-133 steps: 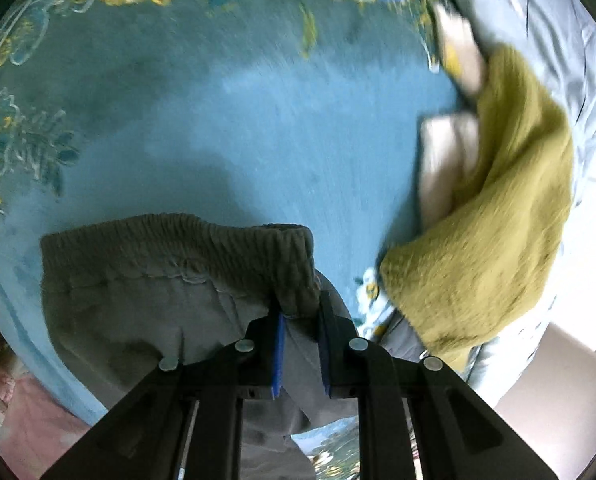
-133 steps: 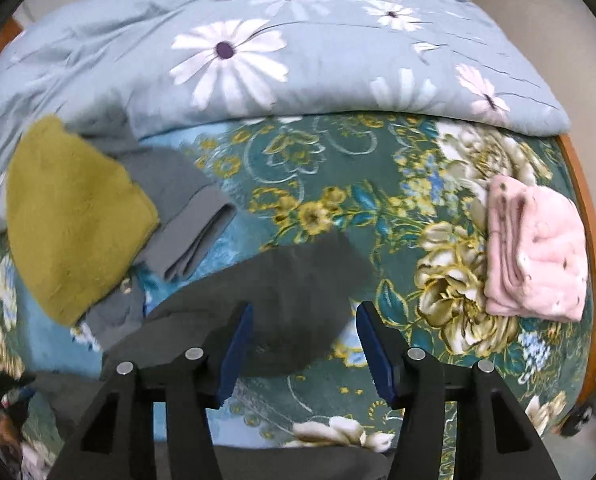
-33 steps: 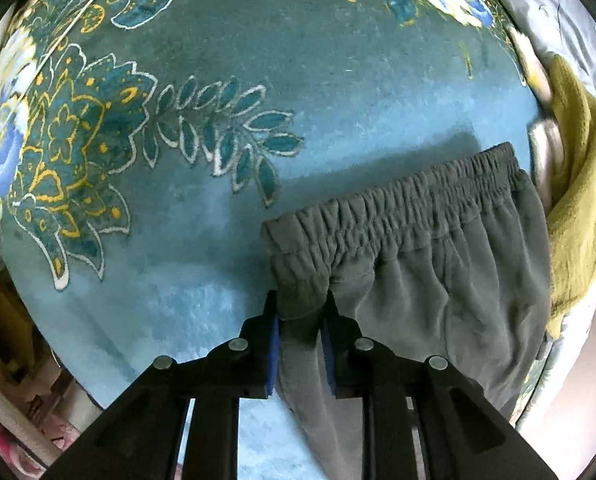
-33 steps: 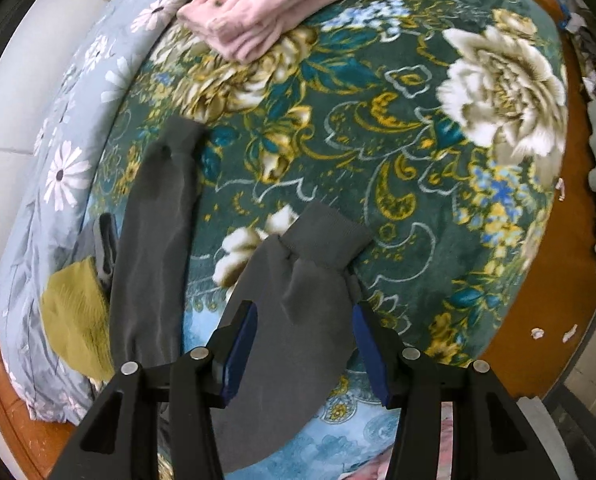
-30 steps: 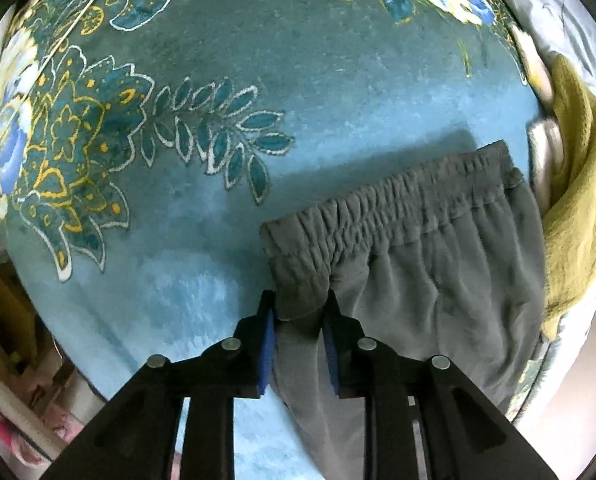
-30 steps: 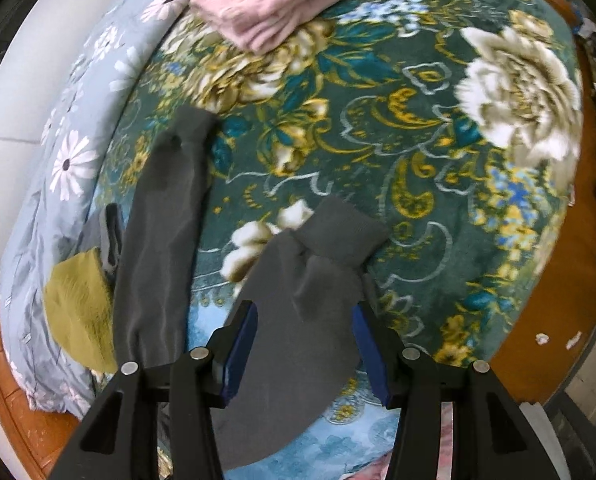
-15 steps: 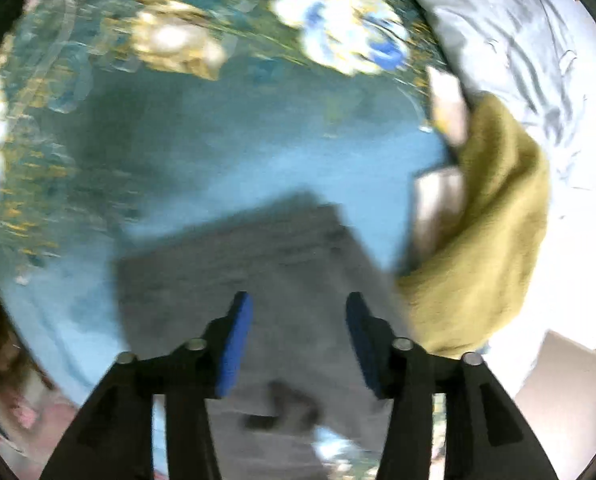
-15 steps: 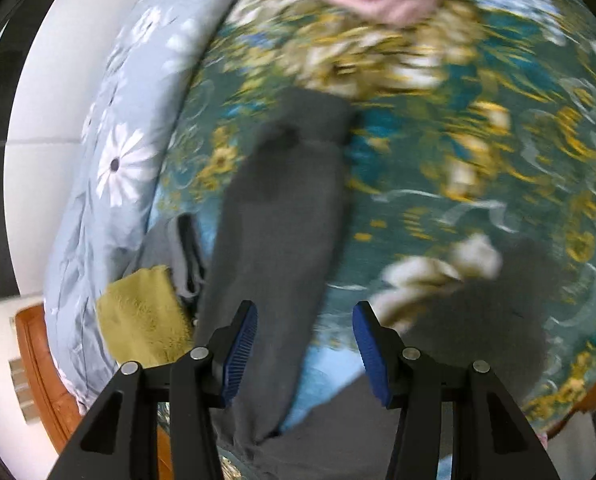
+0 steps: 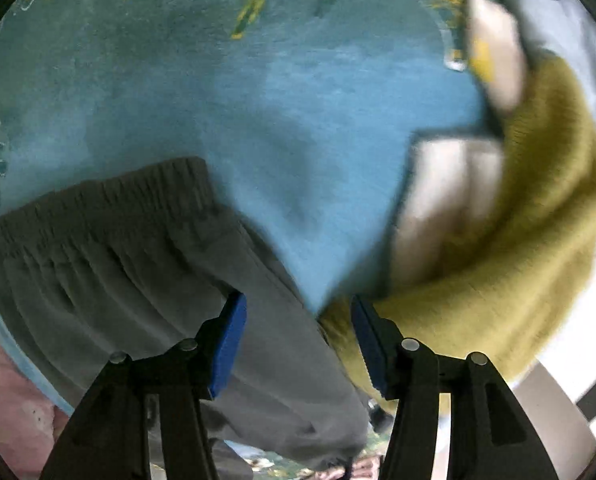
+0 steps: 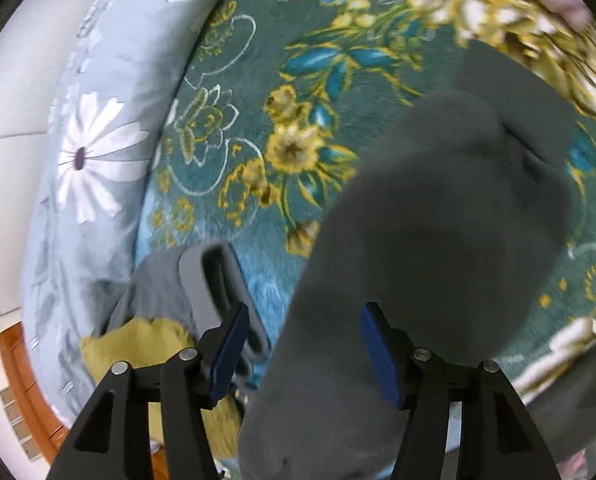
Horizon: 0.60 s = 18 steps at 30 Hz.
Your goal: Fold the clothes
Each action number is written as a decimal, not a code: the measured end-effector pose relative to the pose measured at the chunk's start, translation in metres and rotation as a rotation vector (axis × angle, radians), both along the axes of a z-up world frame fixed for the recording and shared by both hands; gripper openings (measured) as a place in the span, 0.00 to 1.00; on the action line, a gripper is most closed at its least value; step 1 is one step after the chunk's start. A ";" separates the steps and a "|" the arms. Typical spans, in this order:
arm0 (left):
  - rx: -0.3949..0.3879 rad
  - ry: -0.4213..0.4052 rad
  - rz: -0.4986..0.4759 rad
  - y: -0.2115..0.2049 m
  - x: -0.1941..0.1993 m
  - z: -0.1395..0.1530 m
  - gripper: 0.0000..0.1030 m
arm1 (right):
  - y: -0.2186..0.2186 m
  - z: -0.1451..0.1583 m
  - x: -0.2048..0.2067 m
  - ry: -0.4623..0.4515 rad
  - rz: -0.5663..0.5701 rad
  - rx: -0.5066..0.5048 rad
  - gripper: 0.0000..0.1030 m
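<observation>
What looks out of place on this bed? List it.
Little stands out. The grey trousers lie spread flat, waistband showing, one leg stretched across the floral blanket. The mustard knit sits bunched in a heap with pale and grey garments, unfolded. No damage or spill shows, though the frames are blurred.

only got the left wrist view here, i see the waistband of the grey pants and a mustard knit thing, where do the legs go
Observer: In the right wrist view a grey pant leg runs up across the floral blanket, away from the right hand-held gripper.
Operator: is that one holding it
Observer: No, its jaws stand open with the leg lying below them.
Operator: anything else near it
Observer: A folded lighter grey garment lies left of the leg, partly over the mustard knit, against a pale blue daisy-print duvet.
</observation>
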<state>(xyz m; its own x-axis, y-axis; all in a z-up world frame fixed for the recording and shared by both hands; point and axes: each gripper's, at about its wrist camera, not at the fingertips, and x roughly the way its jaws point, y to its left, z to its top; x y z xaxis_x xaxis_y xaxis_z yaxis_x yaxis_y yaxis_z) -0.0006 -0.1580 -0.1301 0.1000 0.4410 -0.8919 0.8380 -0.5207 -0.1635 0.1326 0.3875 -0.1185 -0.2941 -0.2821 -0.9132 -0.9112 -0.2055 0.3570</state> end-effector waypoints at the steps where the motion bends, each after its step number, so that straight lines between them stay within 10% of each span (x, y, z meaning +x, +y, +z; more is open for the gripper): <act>1: -0.011 -0.028 0.004 -0.001 -0.001 -0.005 0.54 | 0.002 -0.005 -0.007 -0.031 0.001 0.012 0.60; 9: -0.042 -0.159 -0.023 -0.002 -0.007 -0.026 0.51 | 0.016 -0.039 -0.024 -0.309 -0.014 0.036 0.57; 18: -0.052 -0.101 -0.082 -0.008 0.021 -0.010 0.09 | 0.012 -0.021 0.010 -0.231 0.005 0.003 0.08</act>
<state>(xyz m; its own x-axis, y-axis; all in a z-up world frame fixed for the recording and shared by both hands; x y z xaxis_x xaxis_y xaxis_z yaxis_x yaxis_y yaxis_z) 0.0208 -0.1662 -0.1404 0.2247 0.3810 -0.8969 0.8030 -0.5938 -0.0511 0.1430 0.3992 -0.1393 -0.0759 -0.2802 -0.9569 -0.9675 -0.2113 0.1386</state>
